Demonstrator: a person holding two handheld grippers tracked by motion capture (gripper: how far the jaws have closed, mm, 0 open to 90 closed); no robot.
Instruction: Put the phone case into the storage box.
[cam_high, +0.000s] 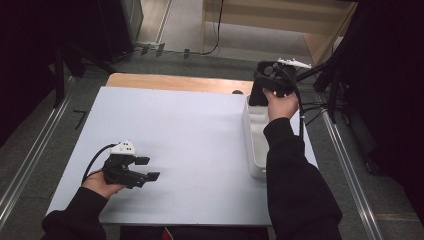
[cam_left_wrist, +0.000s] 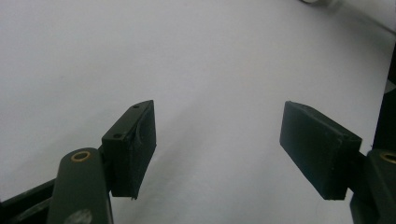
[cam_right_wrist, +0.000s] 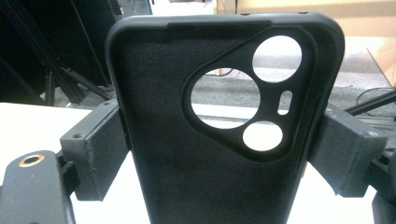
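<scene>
A big white sheet covers most of the desk (cam_high: 180, 145) in the middle of the high view. A strip of light wood shows along its upper edge. A long white box (cam_high: 254, 142) lies on the desk at its right side. A small dark spot (cam_high: 237, 92) sits on the wood strip.

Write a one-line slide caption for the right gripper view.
Right tongs clamp a black phone case by its two long edges, camera cutouts at the top, above the white table.
</scene>
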